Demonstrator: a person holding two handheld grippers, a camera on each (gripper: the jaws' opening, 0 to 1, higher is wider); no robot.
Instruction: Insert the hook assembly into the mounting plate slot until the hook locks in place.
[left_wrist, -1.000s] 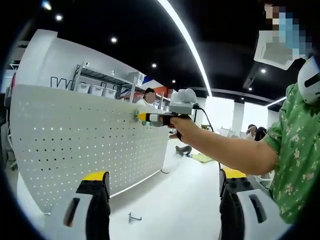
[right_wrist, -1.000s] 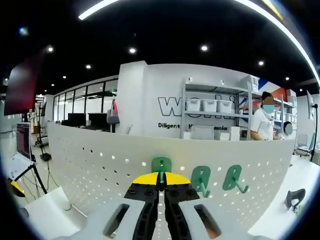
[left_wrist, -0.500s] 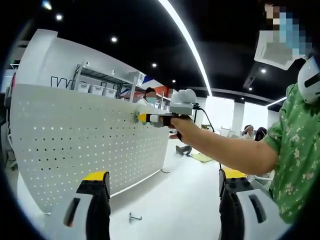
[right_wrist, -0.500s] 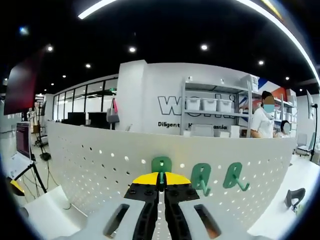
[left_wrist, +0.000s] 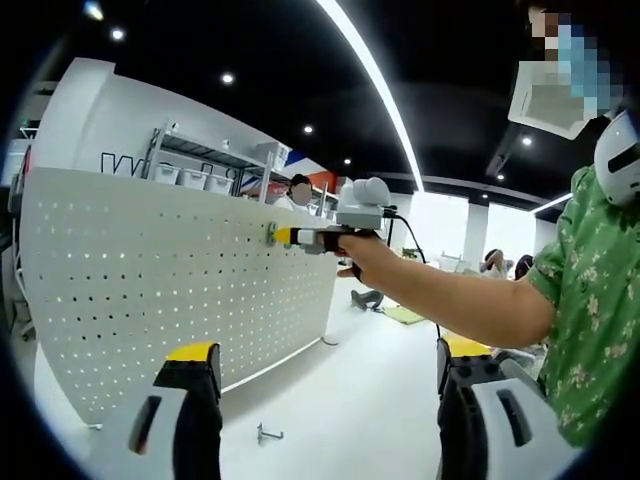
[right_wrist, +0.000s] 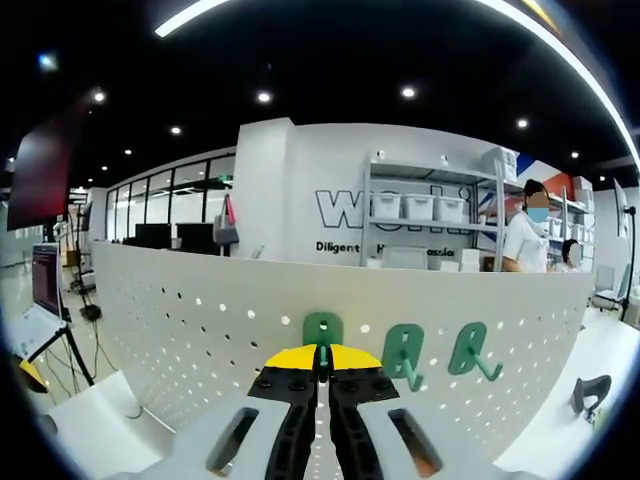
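back wall (right_wrist: 330, 170) | large dark letters "wo…", cut off by shelving (right_wrist: 430, 215) | smaller line beneath: "Diligent", rest partly hidden, unreadable | nothing else legible

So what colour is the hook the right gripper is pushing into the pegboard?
Green; the hook shows best in the right gripper view, against the white pegboard.

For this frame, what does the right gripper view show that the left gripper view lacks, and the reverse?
Right gripper view: three green hooks on the board. The right gripper is shut on the leftmost green hook, held against the white pegboard; two more green hooks hang beside it.

Left gripper view: the left gripper, jaws wide apart and holding nothing, a small metal hook lying on the table, and the person's forearm reaching to the board.

Both share the pegboard and the right gripper pressed to its upper part.
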